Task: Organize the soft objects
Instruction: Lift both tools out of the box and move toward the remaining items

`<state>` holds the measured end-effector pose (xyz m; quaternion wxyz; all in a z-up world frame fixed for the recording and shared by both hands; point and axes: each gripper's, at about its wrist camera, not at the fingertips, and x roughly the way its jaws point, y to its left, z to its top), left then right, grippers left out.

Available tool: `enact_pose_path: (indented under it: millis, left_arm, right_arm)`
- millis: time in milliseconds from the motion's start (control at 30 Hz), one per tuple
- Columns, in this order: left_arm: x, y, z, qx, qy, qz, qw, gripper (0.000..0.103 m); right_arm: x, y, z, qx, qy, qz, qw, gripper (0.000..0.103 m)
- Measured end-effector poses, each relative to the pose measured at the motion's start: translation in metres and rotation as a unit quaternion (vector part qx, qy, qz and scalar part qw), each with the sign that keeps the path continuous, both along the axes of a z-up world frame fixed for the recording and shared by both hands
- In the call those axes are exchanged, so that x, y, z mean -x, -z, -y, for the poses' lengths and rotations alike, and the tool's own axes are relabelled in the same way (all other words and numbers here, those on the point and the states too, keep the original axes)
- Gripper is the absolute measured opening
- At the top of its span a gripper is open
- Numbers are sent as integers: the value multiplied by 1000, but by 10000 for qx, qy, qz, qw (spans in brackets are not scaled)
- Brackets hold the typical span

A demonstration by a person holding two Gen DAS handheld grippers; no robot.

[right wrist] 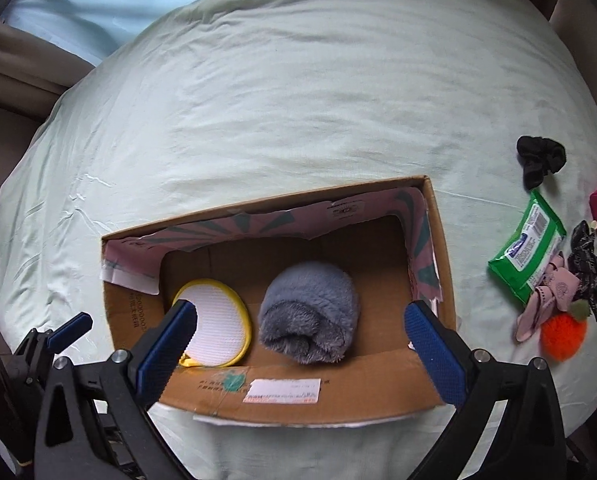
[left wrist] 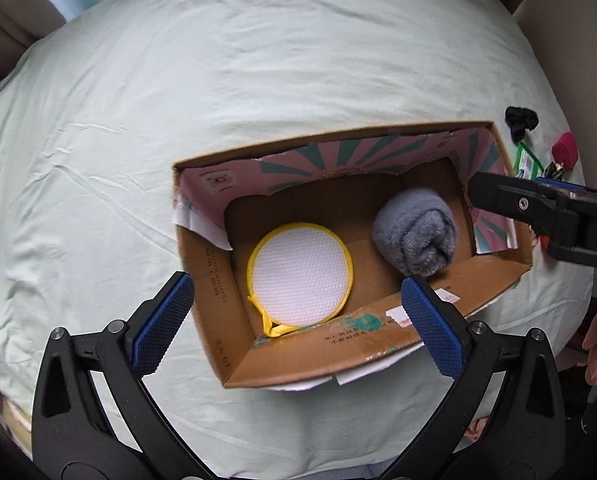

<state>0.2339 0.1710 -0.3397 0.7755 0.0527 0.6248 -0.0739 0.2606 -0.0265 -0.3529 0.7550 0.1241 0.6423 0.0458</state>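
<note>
From the left wrist view, the left gripper (left wrist: 298, 312) hangs with fingers spread wide and empty over the near wall of the cardboard box (left wrist: 234, 340), which sits on the bed (left wrist: 258, 60); the round mesh pad (left wrist: 300, 276) lies flat just beyond the fingers at 12 o'clock, the rolled grey towel (left wrist: 416, 232) at 1 o'clock. The loose items are far off at 2 o'clock, past the right gripper. From the right wrist view, the right gripper (right wrist: 300, 344) is also wide open and holding nothing, over the box. The remaining soft things, a black scrunchie (right wrist: 540, 160), wipes pack (right wrist: 528, 248) and orange pompom (right wrist: 564, 336), lie outside the box at 3 o'clock from its fingers, so the right hand is judged the nearer one for the next pick.
</note>
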Motion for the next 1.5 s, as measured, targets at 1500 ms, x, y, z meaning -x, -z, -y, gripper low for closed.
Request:
enact_pose_path:
  millis: [1500]
  left_arm:
    - [148,-244,58,366,-222,2925,9553,103]
  right_arm:
    - [223,-253,131,1341,922,3338,9285,103]
